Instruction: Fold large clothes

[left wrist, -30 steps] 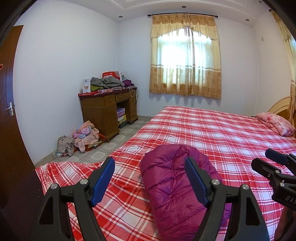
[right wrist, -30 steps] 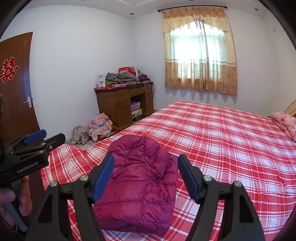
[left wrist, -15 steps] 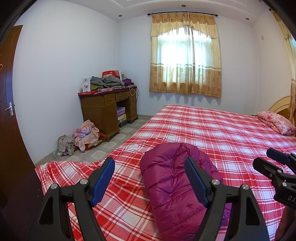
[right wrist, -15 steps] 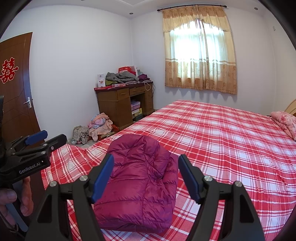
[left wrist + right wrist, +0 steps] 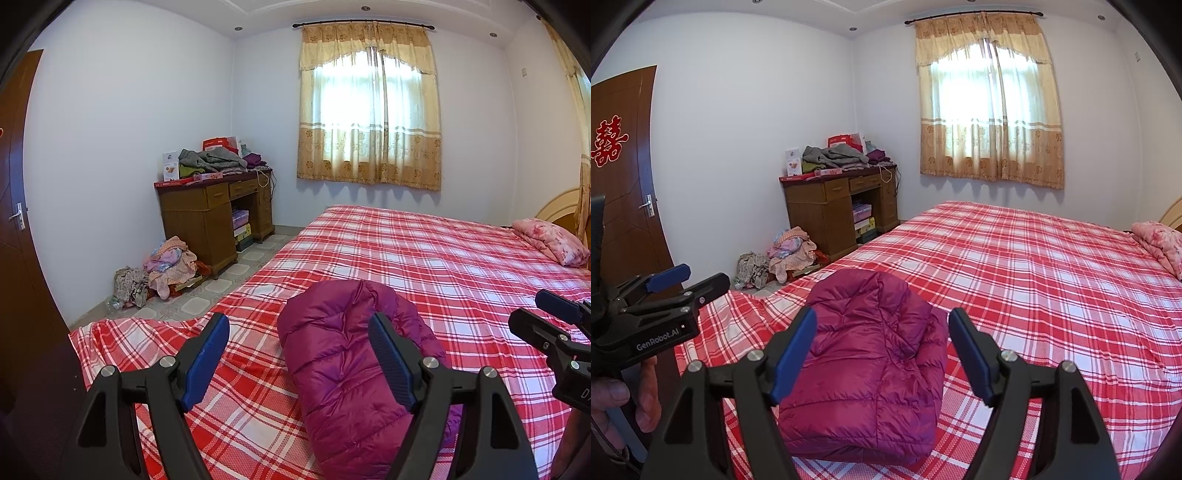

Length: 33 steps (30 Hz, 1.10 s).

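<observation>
The jacket (image 5: 871,354) lies folded on the bed (image 5: 1052,280). Both hand-held grippers, left (image 5: 299,360) and right (image 5: 882,354), hover above the jacket, jaws apart, gripping nothing. Pressing the jacket flat should stop the puffy folds springing open.

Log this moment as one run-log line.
left gripper: open, empty | right gripper: open, empty | purple down jacket: folded, lying on plaid bed | contact: none

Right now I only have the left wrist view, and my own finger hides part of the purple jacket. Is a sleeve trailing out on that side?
Observer: No. In the right wrist view the purple jacket lies as one compact folded bundle on the plaid bed, with no sleeve trailing out.
Operator: Is the right gripper gripping any of it?
Observer: No. The right gripper is open, and its pads are clear of the fabric.
</observation>
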{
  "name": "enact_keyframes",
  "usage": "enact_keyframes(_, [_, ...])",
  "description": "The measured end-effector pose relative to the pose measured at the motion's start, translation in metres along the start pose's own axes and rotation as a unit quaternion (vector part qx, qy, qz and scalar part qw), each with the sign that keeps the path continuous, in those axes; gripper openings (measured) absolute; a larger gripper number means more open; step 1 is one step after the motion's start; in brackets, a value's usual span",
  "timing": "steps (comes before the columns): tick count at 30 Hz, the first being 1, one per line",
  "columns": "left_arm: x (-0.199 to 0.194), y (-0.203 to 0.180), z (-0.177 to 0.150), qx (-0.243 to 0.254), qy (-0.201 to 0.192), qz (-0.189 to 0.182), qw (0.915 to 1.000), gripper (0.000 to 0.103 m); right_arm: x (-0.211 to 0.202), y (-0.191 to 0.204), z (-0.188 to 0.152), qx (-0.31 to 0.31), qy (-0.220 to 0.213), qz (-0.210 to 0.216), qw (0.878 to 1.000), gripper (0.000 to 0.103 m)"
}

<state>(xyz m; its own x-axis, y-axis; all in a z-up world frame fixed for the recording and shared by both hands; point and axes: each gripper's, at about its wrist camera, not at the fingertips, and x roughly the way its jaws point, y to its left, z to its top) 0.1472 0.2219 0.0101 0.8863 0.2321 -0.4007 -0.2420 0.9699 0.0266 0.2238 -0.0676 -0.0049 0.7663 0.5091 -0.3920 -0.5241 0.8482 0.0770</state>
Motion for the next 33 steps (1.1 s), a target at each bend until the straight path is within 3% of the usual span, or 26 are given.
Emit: enact_keyframes(33, [0.0070, 0.0016, -0.0020, 0.003, 0.011, -0.005, 0.9999, 0.078, -0.0016, 0.0013, -0.0005, 0.001, 0.001, 0.001, 1.000, 0.077])
